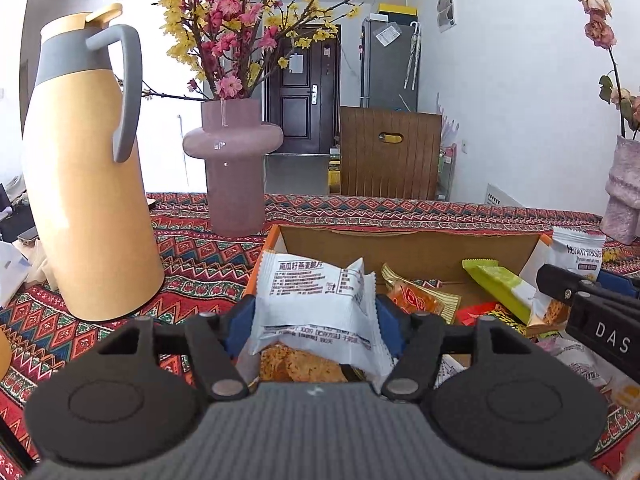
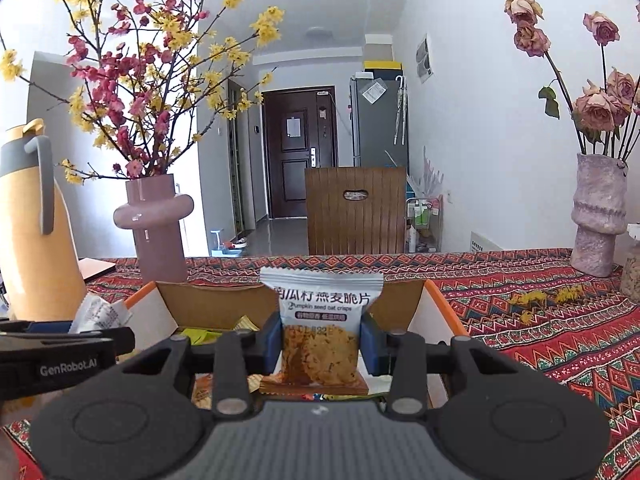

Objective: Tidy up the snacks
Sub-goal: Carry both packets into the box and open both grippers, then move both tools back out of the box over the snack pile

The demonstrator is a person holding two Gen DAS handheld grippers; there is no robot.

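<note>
Tablecloth (image 2: 540, 320): only rt view shows rose vase (image 2: 596, 216).

Black grippers (image 1: 316, 316) — blue fingers (image 1: 386, 316), "DAS" marking.

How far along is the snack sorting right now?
Done: several snacks, including a green packet and a red packet, already lie in the orange-edged cardboard box. In hand: each tool carries a white oat-crisp packet over the box, the left tool with its packet between loosened pads, the right tool gripping its packet. Left: drop both.
</note>
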